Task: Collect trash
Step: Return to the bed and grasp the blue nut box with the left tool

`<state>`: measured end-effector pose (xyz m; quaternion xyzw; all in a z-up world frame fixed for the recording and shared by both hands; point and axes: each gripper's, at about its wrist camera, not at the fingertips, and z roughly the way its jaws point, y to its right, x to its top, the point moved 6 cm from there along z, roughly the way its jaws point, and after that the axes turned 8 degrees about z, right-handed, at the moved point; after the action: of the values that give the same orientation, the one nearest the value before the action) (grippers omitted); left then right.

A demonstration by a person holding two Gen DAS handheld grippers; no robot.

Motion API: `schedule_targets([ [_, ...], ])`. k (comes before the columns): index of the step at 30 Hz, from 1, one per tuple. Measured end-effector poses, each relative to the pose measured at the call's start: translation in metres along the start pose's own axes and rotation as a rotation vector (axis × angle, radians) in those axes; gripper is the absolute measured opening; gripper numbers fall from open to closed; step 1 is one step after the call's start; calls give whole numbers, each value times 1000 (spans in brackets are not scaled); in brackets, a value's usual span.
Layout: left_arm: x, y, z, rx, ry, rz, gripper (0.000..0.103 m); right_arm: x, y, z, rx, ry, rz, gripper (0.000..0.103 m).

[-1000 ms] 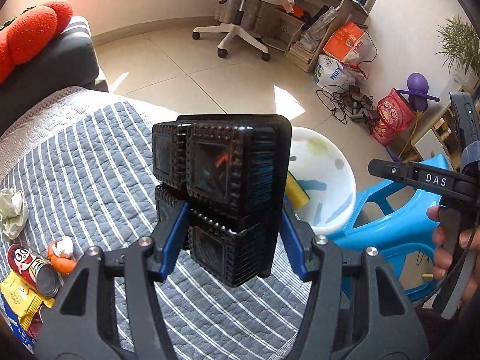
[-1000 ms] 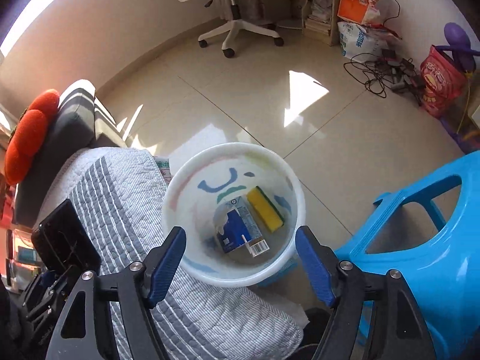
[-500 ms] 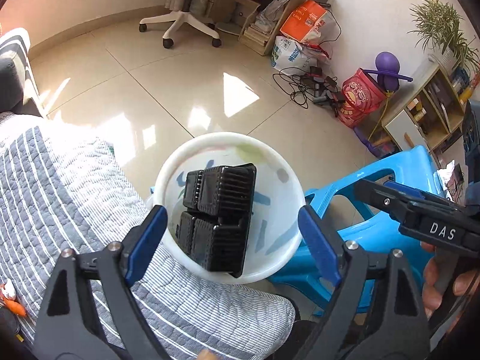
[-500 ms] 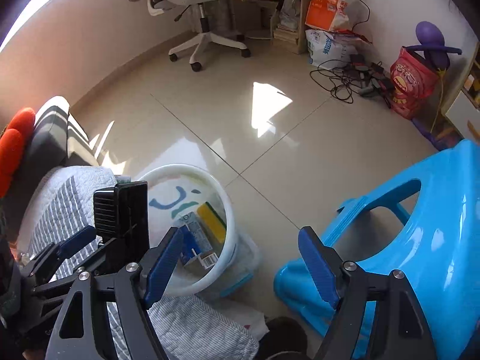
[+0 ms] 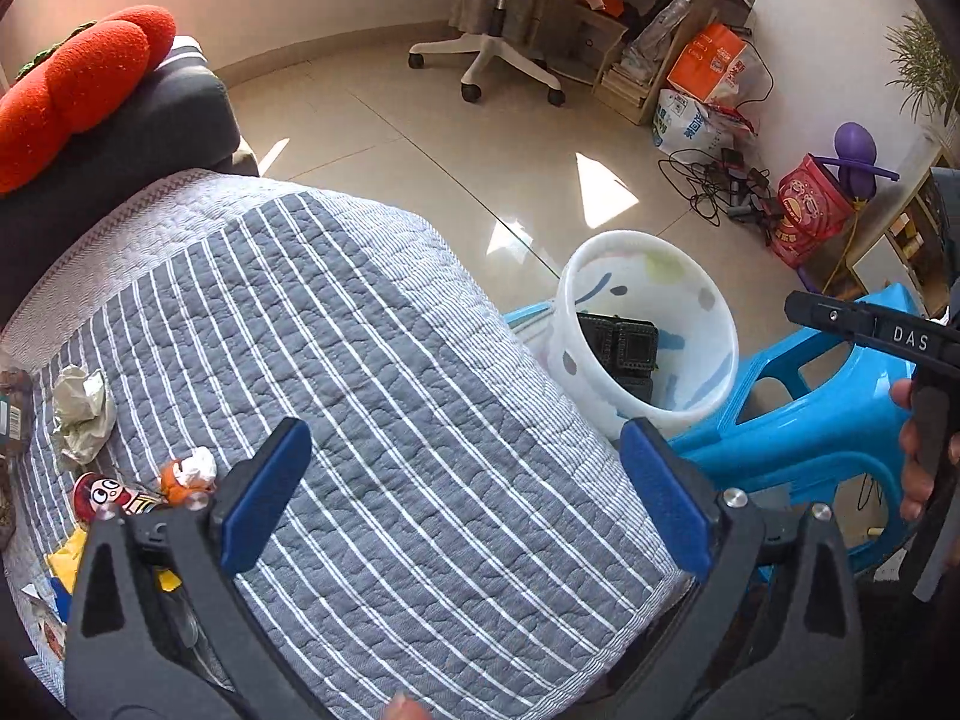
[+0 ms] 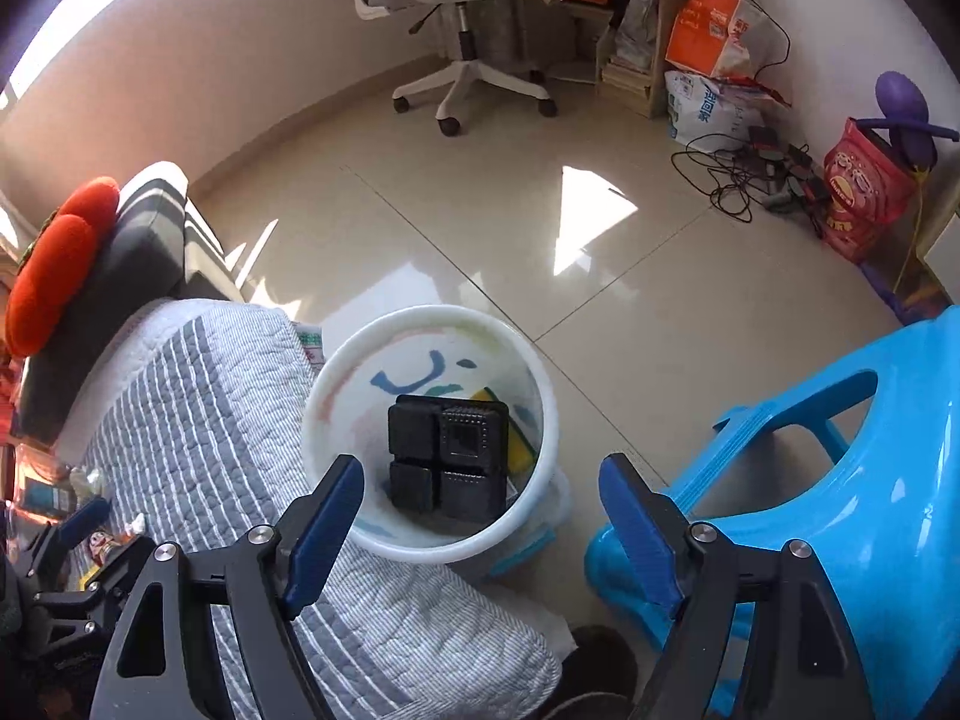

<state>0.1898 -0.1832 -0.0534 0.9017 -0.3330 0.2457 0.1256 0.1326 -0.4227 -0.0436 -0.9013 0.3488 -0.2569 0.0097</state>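
Note:
A black plastic food tray (image 5: 624, 348) stands on edge inside the white bin (image 5: 714, 324) on the floor beside the quilt-covered seat. My left gripper (image 5: 465, 438) hangs over the striped quilt (image 5: 390, 360); its jaws are opening and hold nothing. On the quilt's left lie a crumpled tissue (image 5: 81, 414), a cartoon-printed can (image 5: 102, 495), an orange-and-white scrap (image 5: 189, 474) and a yellow wrapper (image 5: 66, 564). My right gripper (image 6: 480, 468) hovers above the bin (image 6: 432, 312) and tray (image 6: 450, 456), jaws opening, nothing between them. A yellow sponge (image 6: 522, 453) shows behind the tray.
A blue plastic stool (image 6: 840, 450) stands right of the bin. A dark sofa with an orange cushion (image 5: 78, 78) is at the far left. An office chair (image 5: 498, 54), bags and tangled cables (image 5: 714, 186) line the far wall across the tiled floor.
My left gripper let go of the black tray, which dropped into the bin, and then swung back left over the quilt. The right gripper has stayed above the bin.

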Motion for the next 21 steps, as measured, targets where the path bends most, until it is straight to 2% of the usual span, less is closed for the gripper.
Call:
schedule_targets([
  [10,-88,-117,-67,199,-1,-185,102,-56,-109,-15,193,-83,-130,86],
  [21,-180,-223,-102,332,-91,-390,102,-119,-205,3,179,-120,-335,87],
])
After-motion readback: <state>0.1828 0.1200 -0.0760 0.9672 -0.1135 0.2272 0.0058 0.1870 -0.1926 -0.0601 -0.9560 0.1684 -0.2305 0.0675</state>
